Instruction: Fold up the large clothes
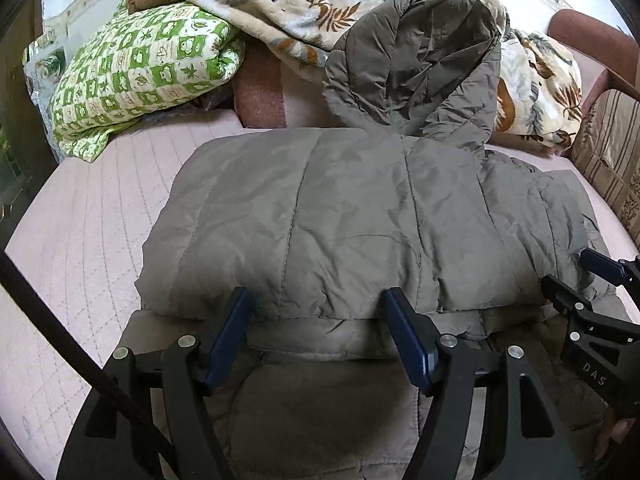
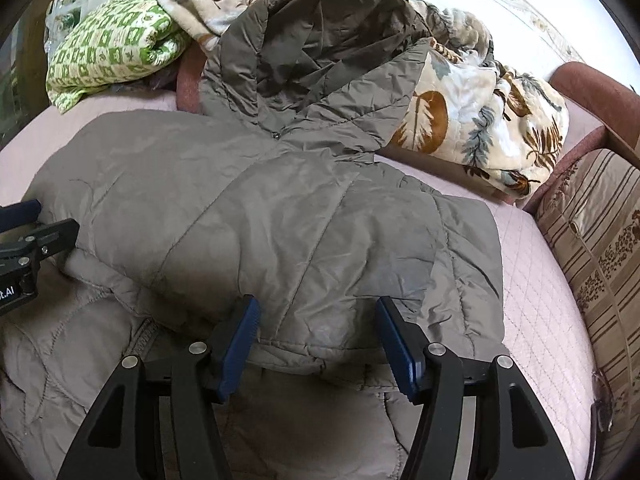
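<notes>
A grey-olive quilted puffer jacket [image 1: 340, 216] lies on the pink quilted bed [image 1: 80, 232], its lower part folded over itself, its hood [image 1: 416, 64] resting up against the blankets behind. My left gripper [image 1: 320, 304] is open, its blue fingers wide apart at the near folded edge, holding nothing. My right gripper [image 2: 318, 312] is open too, at the jacket's [image 2: 256, 208] right near edge. The right gripper also shows at the right edge of the left wrist view [image 1: 588, 280]; the left gripper shows at the left edge of the right wrist view [image 2: 36, 220].
A green-and-white patterned quilt [image 1: 140, 68] and a beige leaf-print blanket [image 1: 304, 8] are piled at the back of the bed. A striped cushion [image 2: 596, 232] and a reddish-brown headboard or armrest [image 2: 600, 96] stand at the right.
</notes>
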`<state>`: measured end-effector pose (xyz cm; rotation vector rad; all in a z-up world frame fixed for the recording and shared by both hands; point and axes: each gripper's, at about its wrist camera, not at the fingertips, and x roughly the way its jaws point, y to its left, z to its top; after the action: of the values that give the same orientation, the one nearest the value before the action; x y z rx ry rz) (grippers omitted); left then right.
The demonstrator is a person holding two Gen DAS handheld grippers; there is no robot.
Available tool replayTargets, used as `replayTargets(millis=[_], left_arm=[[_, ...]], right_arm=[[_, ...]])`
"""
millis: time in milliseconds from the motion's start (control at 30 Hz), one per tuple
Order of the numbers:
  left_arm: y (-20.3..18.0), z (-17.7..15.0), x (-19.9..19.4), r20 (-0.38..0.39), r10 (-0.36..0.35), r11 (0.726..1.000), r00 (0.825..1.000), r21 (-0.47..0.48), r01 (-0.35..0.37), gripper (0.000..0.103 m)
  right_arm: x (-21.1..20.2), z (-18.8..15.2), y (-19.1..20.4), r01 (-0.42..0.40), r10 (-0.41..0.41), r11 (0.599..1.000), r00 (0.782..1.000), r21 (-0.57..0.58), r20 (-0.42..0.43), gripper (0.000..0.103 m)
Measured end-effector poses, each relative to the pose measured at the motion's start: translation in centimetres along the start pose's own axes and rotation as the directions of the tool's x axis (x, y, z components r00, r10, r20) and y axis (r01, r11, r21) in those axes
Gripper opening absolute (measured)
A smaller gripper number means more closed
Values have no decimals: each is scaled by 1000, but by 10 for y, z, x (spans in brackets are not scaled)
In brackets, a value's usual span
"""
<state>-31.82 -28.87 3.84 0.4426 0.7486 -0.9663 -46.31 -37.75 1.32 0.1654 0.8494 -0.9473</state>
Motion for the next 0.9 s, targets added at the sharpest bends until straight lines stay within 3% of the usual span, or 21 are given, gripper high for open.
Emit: replayTargets(millis=[533, 900], left_arm=[[-6, 0, -6, 24, 41, 999, 999, 31, -42, 69], [-17, 1, -23, 87, 57, 995, 995, 78, -64, 69]], right_arm=[[-2, 0, 0, -12, 13, 1000, 1000, 7, -1, 67], [-26, 3, 6, -35, 35, 999, 998, 6, 45, 67]])
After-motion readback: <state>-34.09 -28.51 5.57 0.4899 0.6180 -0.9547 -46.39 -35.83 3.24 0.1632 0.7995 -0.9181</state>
